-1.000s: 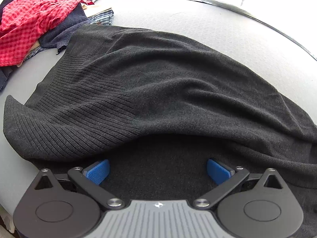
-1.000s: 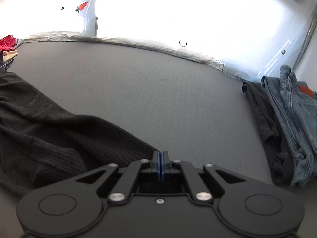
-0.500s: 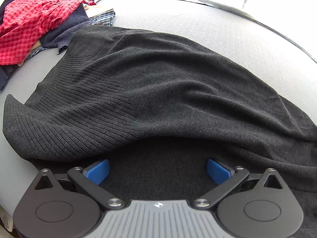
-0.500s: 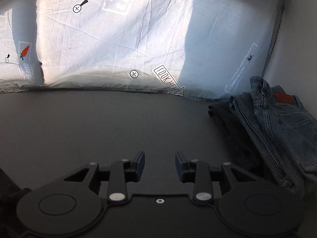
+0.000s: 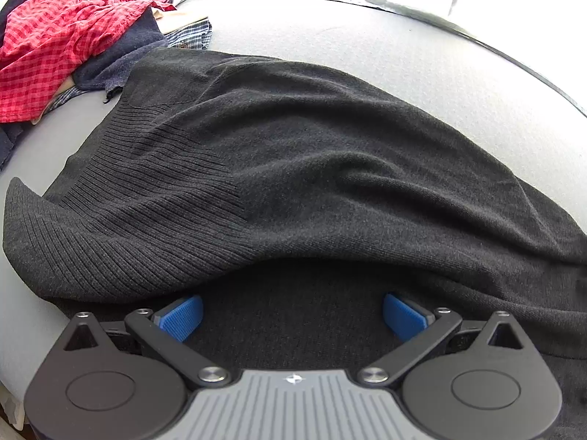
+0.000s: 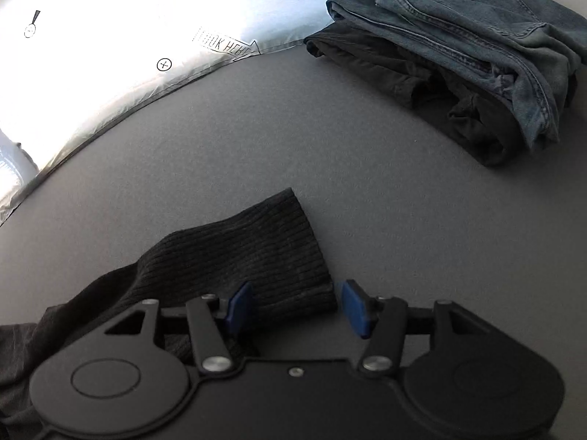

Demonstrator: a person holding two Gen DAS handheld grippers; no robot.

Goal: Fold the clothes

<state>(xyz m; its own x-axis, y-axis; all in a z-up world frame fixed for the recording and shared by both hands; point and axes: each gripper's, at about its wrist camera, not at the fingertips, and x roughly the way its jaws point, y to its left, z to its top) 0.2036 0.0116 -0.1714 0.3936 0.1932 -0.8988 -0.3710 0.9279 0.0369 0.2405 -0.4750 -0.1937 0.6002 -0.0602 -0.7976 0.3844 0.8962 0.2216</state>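
Sweater (image 5: 293, 168) is seen spread across the grey surface (image 5: 422, 58) in the left view, its near part under the left gripper (image 5: 292, 315), whose jaws stand wide apart. Far left, a clothes pile (image 5: 62, 51) is heaped. In the right view, the right gripper (image 6: 296, 307), just opened, straddles the cuff (image 6: 271, 253) unpressed; jeans (image 6: 488, 25) are stacked far right.

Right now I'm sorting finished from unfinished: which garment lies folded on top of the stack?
The blue jeans, folded on the black garment; the dark sweater lies spread out.
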